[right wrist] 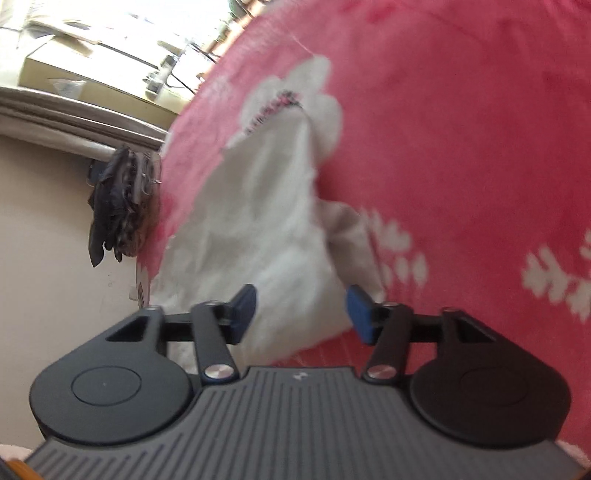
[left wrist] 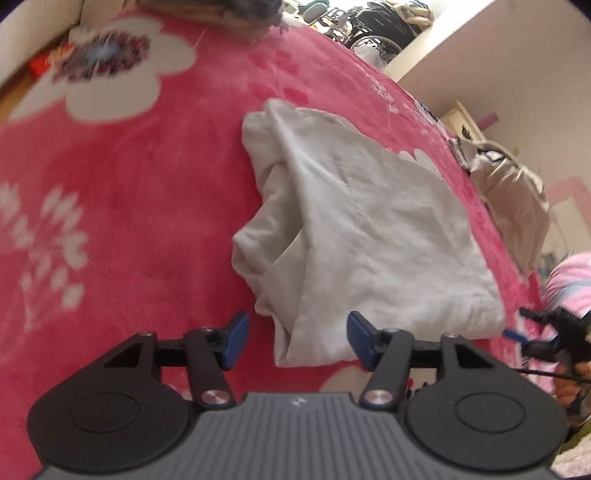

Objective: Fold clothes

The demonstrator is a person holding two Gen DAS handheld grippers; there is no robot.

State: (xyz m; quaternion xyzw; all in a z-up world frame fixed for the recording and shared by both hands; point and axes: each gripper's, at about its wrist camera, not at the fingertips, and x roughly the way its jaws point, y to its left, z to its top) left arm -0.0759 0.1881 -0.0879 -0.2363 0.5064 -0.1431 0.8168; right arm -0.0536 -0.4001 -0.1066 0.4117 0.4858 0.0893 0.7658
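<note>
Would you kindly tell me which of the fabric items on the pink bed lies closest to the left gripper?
The pale grey folded garment, directly ahead of the open left gripper; the shiny silver-beige item and the dark striped cloth lie at the pink floral blanket's edges.

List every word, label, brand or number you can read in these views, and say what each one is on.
No readable text in either view.
Small pale logo mark on the left gripper body: too small to read.
Same mark on the right gripper body: too small to read.
White garment and pink floral blanket: no lettering visible.
</note>
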